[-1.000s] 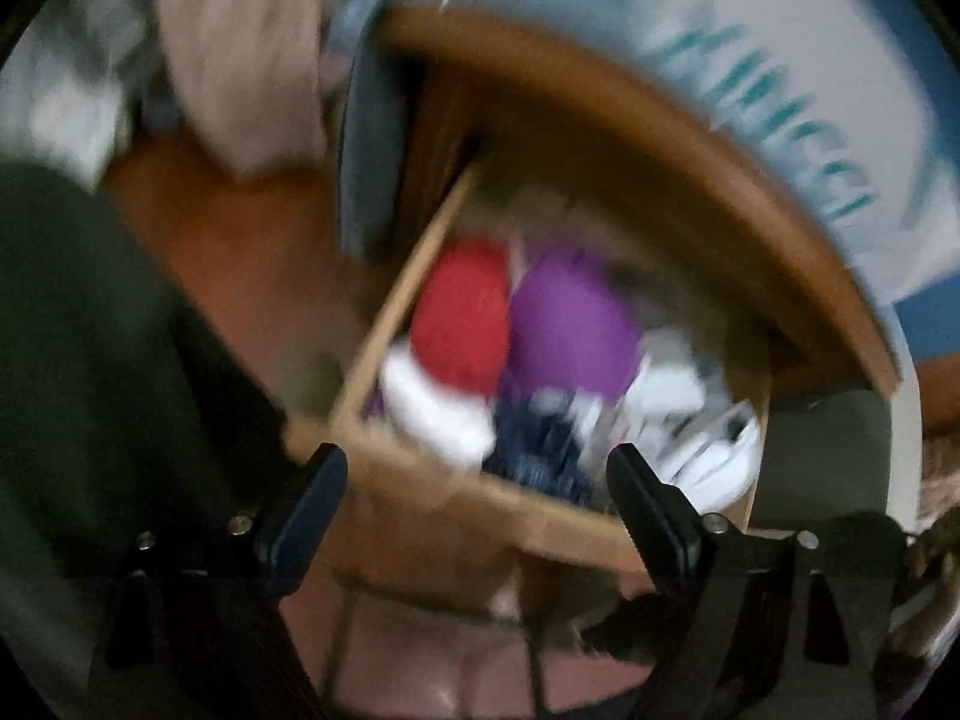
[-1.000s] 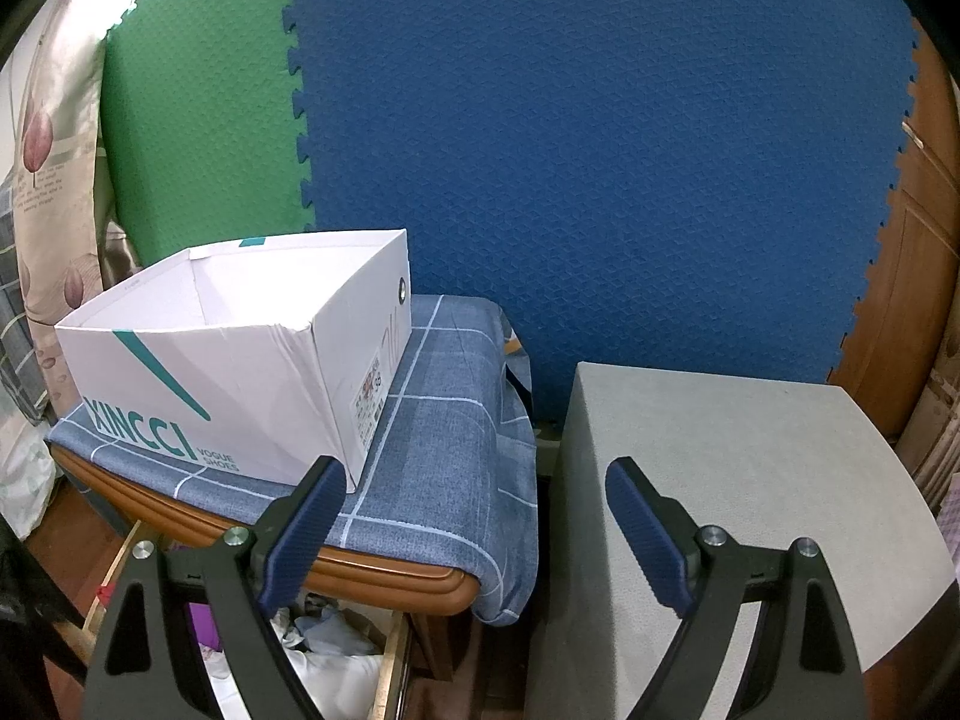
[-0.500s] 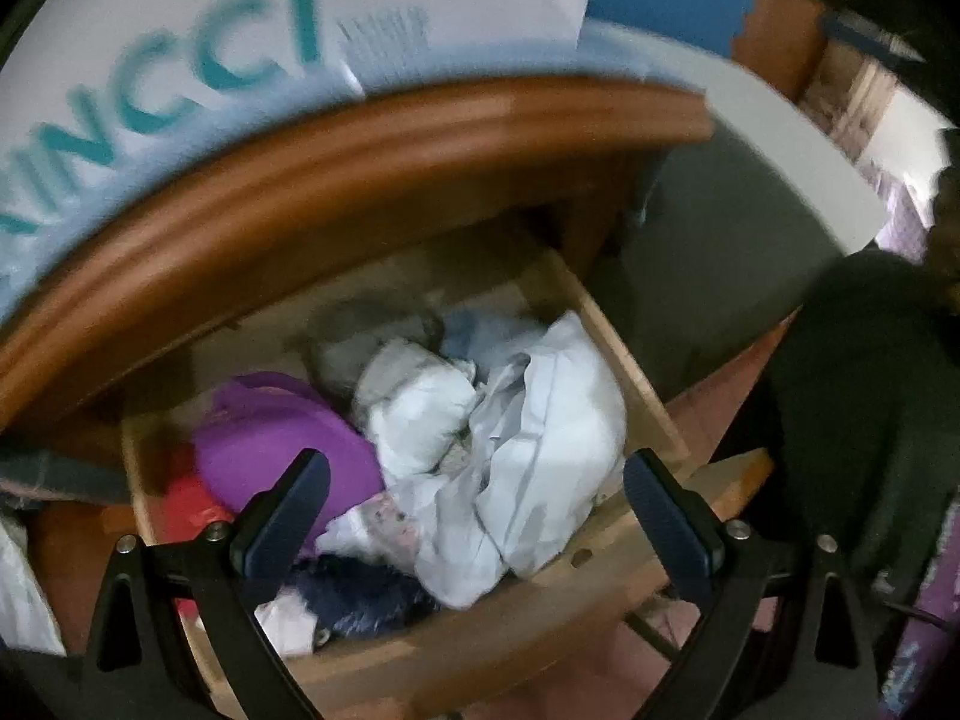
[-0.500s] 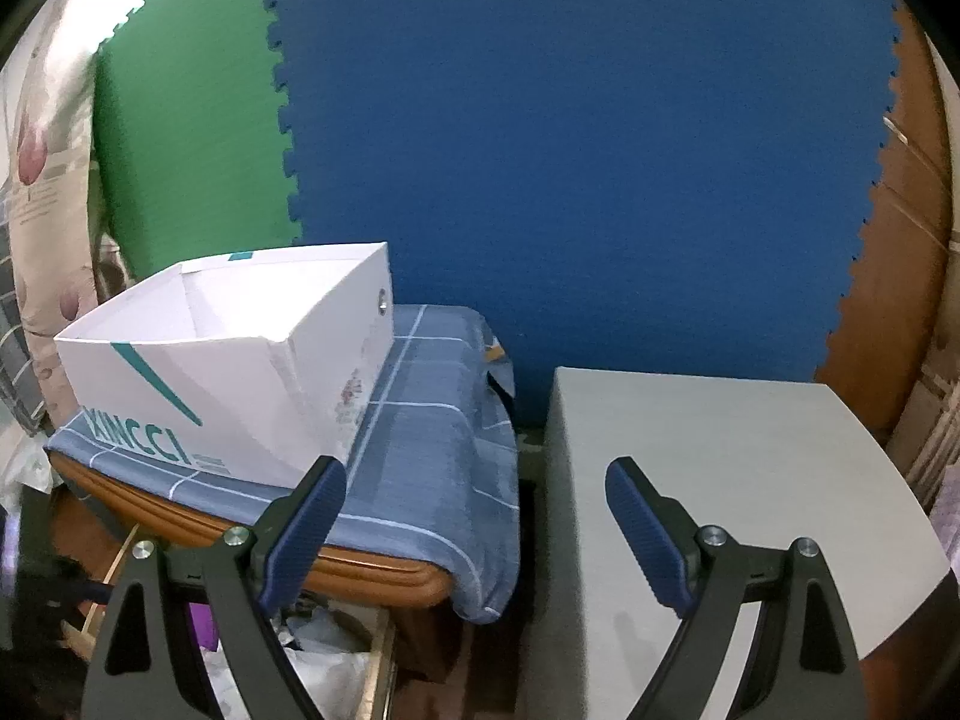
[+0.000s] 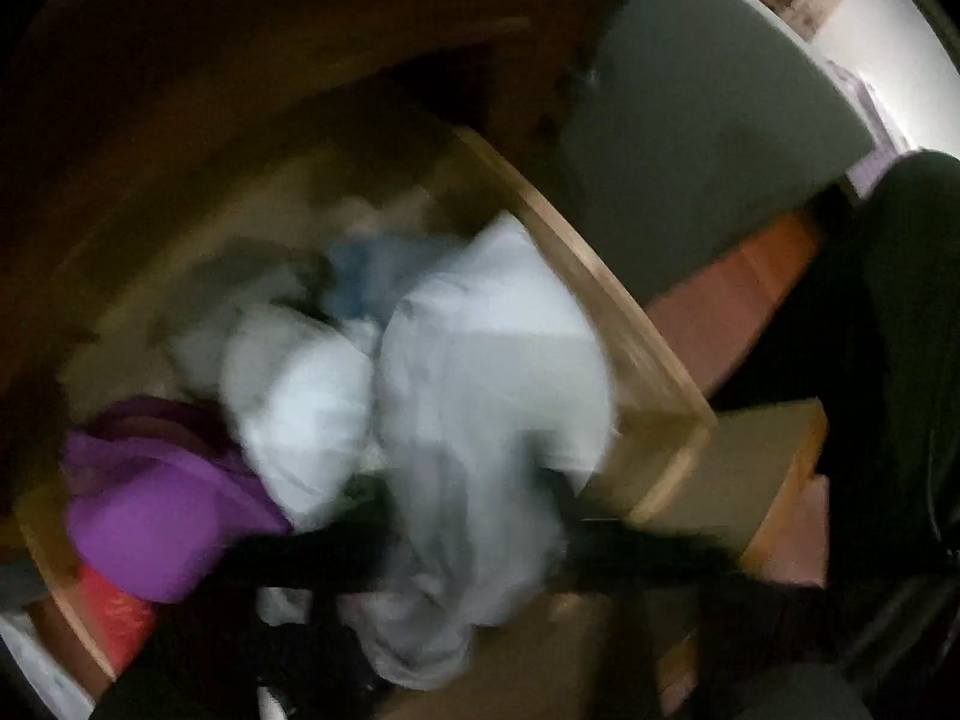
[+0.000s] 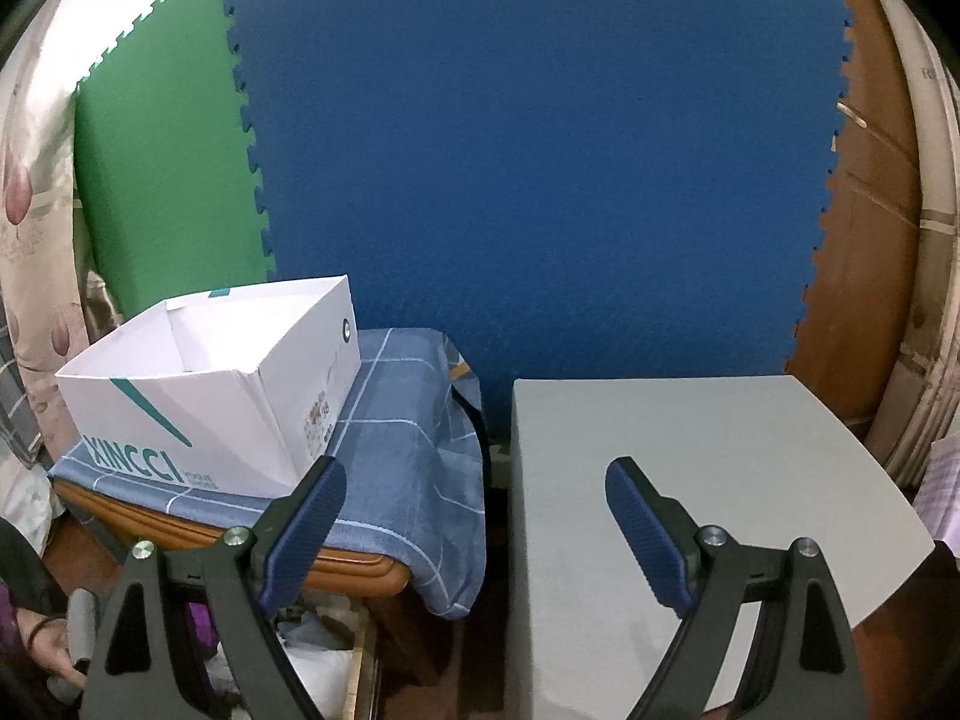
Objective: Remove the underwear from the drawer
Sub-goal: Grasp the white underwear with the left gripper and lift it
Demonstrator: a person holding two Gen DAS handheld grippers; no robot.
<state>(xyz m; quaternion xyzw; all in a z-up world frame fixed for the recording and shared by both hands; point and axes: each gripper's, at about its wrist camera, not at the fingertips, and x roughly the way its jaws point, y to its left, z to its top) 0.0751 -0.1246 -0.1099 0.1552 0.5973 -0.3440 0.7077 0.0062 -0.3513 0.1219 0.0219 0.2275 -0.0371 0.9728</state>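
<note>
- Change, left wrist view: half a second ago the left gripper point(image 5: 468, 546) had its fingers spread wide above the open drawer point(image 5: 600, 294), with the lettered box edge at the top of the frame. Now the view is closer and steeper into the drawer, the box is out of frame, and the clothing fills the centre.
- Left claw state: clenched. The dark fingers meet low in the frame with the pale grey garment point(image 5: 492, 372) bunched between them. Heavy blur hides the pads themselves.
- Change, right wrist view: almost the same as before. The right gripper point(image 6: 474, 516) is released, fingers wide apart and nothing between them.
- Garment location: inside the drawer, against its right-hand wall, touching the white bundle point(image 5: 300, 396) on its left. The purple garment point(image 5: 150, 528) and a red item point(image 5: 114, 606) lie further left.
- Garment axis: crumpled, long axis running from the drawer's right wall near the upper centre down to the clenched fingers, roughly parallel to that wall.
- Right wrist surroundings: white shoebox point(image 6: 198, 414) on a blue checked cloth point(image 6: 396, 450), grey cabinet top point(image 6: 690, 450) just beside it, blue foam mat point(image 6: 540, 150) behind.
</note>
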